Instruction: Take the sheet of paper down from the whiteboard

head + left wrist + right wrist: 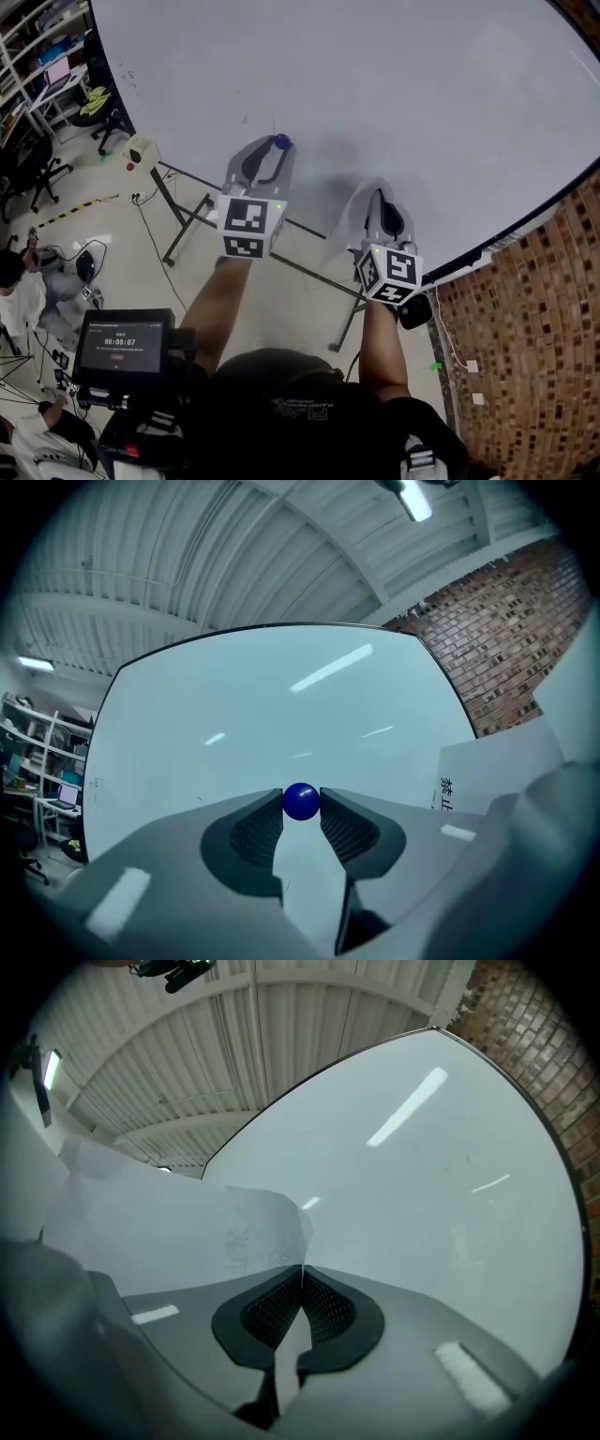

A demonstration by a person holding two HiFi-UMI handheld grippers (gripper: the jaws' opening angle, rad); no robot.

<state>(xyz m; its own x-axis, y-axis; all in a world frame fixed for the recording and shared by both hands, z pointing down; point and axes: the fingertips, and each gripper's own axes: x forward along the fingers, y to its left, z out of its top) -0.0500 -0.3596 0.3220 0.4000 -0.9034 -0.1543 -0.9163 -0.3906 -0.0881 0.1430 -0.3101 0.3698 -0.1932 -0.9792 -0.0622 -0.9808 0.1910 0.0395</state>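
The white printed sheet of paper looks already free of the large white whiteboard, pinched by its edge in the clenched right claw, while the left claw grasps a small round blue magnet, so only setting both down seems left.

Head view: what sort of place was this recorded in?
Probably a workshop-style office or lab: a large white whiteboard on a metal stand, a brown brick wall, and black office chairs by cluttered shelves.
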